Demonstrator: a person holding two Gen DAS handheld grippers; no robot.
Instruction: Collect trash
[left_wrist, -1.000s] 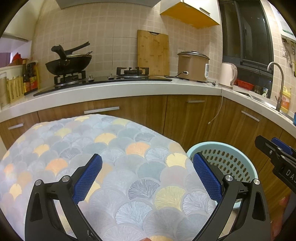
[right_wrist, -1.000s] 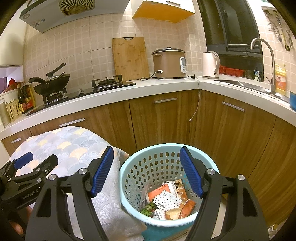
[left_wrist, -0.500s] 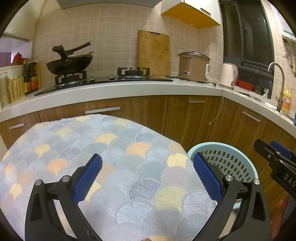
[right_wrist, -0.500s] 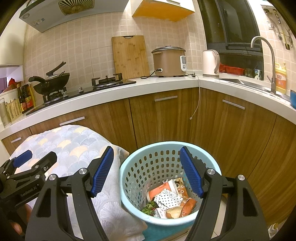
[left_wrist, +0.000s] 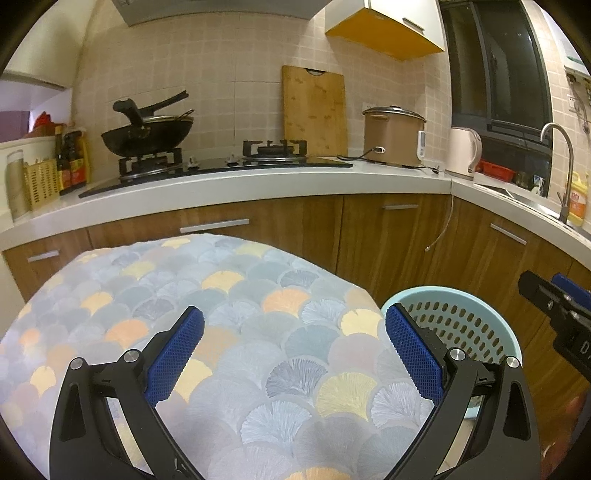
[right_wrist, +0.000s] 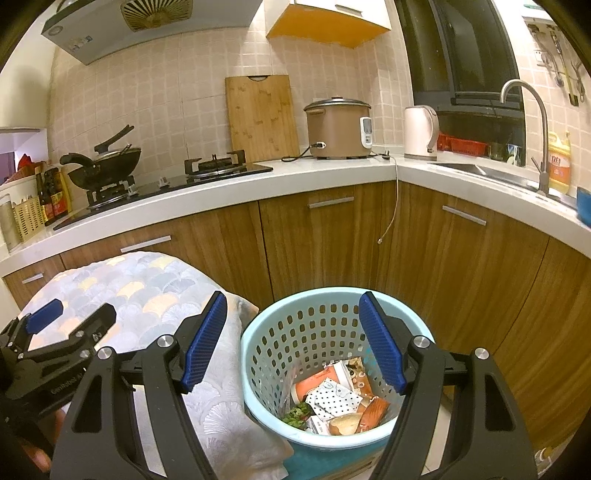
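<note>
Right claw (right_wrist: 291, 341) spread, empty, hovering above pale blue basket (right_wrist: 258, 354), likely placed there for dropping trash. Trash (right_wrist: 334, 400) lies at basket bottom: wrappers, food scraps, greens. Left claw (left_wrist: 293, 354) also spread, empty, poised over patterned cloth (left_wrist: 229, 295) on tabletop just beside basket. No trash visible on cloth; collecting looks finished or nearly so.

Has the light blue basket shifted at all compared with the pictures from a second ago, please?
No. In the right wrist view the basket sits in the same spot below the cupboard doors and beside the patterned cloth, as before.
</note>
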